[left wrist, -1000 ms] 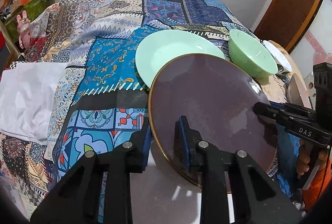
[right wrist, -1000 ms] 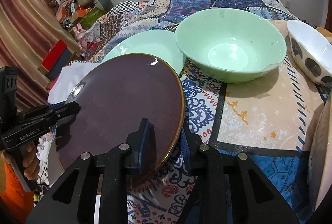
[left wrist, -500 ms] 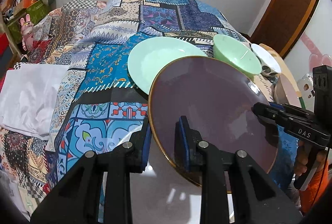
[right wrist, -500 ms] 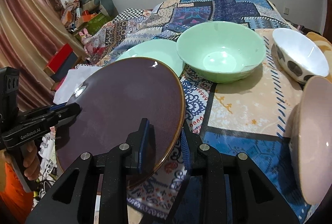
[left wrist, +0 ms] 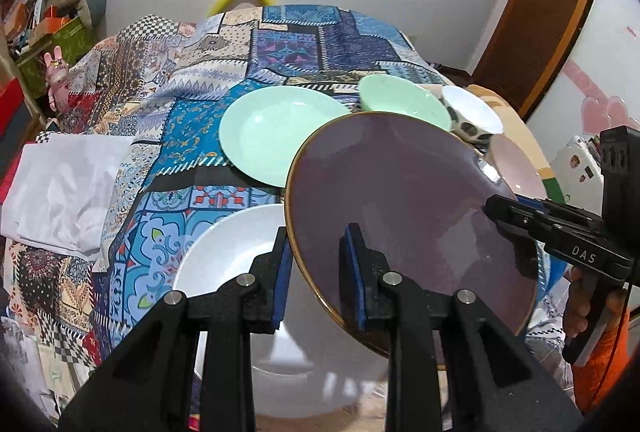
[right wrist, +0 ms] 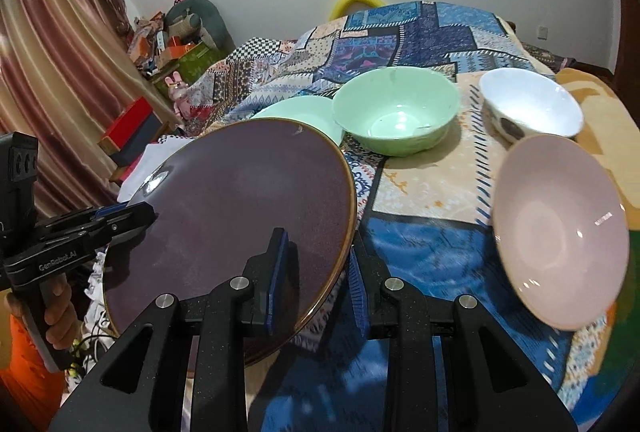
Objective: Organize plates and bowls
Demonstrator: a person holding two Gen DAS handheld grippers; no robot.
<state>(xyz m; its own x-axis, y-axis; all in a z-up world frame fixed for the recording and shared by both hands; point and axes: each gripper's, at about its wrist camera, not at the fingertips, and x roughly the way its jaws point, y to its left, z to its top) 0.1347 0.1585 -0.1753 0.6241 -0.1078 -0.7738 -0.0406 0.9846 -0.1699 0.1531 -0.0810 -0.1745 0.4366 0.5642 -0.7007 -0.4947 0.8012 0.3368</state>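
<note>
1. My left tool (left wrist: 312, 272) is clamped on the near-left rim of the dark purple plate (left wrist: 400, 216); my right tool (right wrist: 316, 276) is clamped on its opposite rim.
2. The plate hangs between both tools, tilted, clear of the bed (left wrist: 280, 44).
3. A white plate (left wrist: 232, 256) lies directly under the purple plate's left edge.
4. A mint plate (left wrist: 264, 132) lies beyond the purple plate, a likely stacking target; neither hand is nearer.

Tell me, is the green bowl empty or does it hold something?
Empty. The right wrist view looks into the green bowl and shows only its bare, glossy bottom.
</note>
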